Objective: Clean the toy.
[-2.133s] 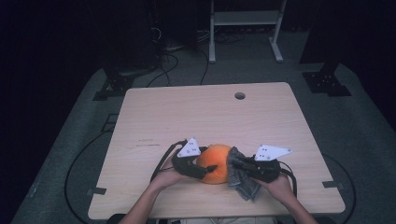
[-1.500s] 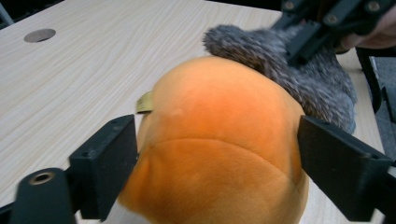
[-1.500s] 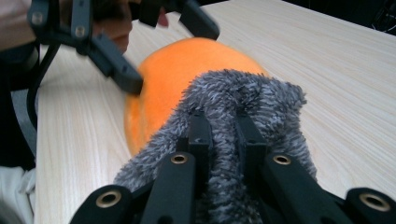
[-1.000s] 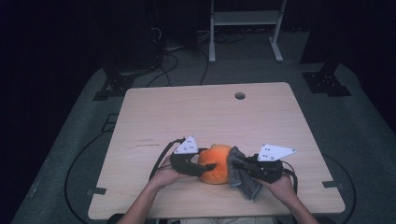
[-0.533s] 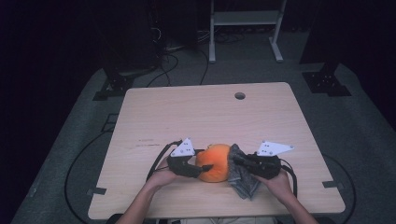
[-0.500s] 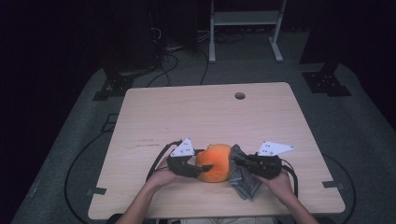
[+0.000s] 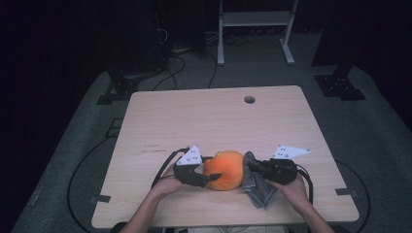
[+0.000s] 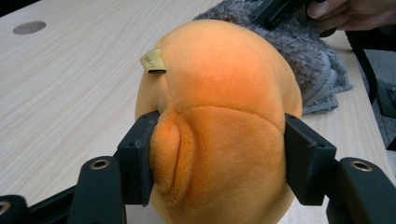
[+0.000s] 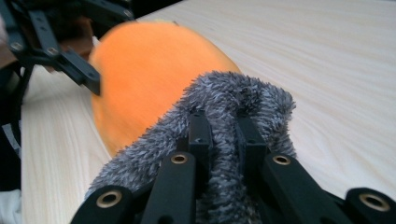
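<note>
**Ana:** Orange plush, rounded like a squashed ball, sits at the near middle of the desk (image 7: 204, 121). That plush toy (image 7: 224, 170) lies between both hands. Why is it held from the side like that?

**Ben:** I'd guess to steady it. The left tool (image 8: 219, 163) straddles one end, and its jaws have just been opening; the left pad still dents the pile into a fold, while the right one merely rests at the surface. So it is easing its pinch, yet the toy remains between the jaws.

**Ana:** And the grey thing?

**Ben:** A fuzzy grey cloth (image 7: 257, 187), shaggy fibres, crumpled, touching the toy's other side. The right tool (image 9: 223, 126) has its jaws pressed together on a raised ridge of it, so the fabric bunches over them.

**Ana:** Lifted to drape or wipe, perhaps?

**Ben:** Probably; I can't tell which. A small tan tag (image 8: 153, 61) sticks out from the toy's seam, and stitched panels cross its surface. The desk is pale wood grain with a round cable hole (image 7: 249, 99) at the far side.
</note>
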Available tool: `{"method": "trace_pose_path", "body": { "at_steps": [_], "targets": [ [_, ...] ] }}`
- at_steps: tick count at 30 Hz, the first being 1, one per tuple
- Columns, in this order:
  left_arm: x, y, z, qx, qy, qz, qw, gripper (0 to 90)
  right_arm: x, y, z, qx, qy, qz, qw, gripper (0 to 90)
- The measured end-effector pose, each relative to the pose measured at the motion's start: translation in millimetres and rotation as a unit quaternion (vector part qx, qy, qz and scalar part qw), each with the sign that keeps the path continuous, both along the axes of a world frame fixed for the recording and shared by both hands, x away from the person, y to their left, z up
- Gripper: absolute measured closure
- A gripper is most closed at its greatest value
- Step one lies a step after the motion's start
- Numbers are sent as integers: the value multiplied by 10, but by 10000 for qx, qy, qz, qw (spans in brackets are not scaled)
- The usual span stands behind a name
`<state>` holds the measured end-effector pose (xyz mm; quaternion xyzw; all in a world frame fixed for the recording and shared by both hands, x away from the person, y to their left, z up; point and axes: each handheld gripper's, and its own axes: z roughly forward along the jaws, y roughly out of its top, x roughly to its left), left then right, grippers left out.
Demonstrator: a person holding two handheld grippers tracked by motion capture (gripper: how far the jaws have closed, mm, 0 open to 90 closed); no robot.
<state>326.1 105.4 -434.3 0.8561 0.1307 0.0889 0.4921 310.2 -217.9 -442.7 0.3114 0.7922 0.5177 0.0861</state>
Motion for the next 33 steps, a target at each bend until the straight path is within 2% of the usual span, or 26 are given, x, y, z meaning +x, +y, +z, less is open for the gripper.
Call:
{"method": "trace_pose_path", "body": {
  "at_steps": [3,6,9,11,15,17,21,24,27,31,33],
  "targets": [
    [-37,-49,26,73,-158,-92,9998,356,-34,-16,46,131,-132,56,9998,793],
    [-74,-105,50,177,-301,-168,9992,353,-91,65,163,340,-415,211,9983,793],
    [-86,-103,49,203,-336,-188,9991,353,-118,150,196,267,-571,293,9976,792],
    [-80,-95,47,176,-300,-191,9992,353,-96,145,157,244,-483,221,9983,794],
    [-53,-114,59,135,-222,-134,9996,342,-69,67,37,61,-115,-112,9999,795],
    [-48,-116,66,121,-197,-86,9997,333,-102,41,76,-64,-252,-137,9996,795],
    [-43,-135,69,132,-197,-44,9997,333,-191,96,245,238,-655,177,9974,795],
    [-46,-158,68,125,-216,-30,9997,336,-232,226,310,126,-895,391,9951,795],
    [-53,-157,73,169,-239,-35,9996,336,-212,293,272,-22,-871,405,9954,795],
    [-27,-161,85,135,-115,37,9998,322,-165,224,186,-229,-691,164,9972,795],
    [-13,-153,85,116,-90,67,9999,316,-176,165,183,-297,-639,145,9974,793]
  ]
}}
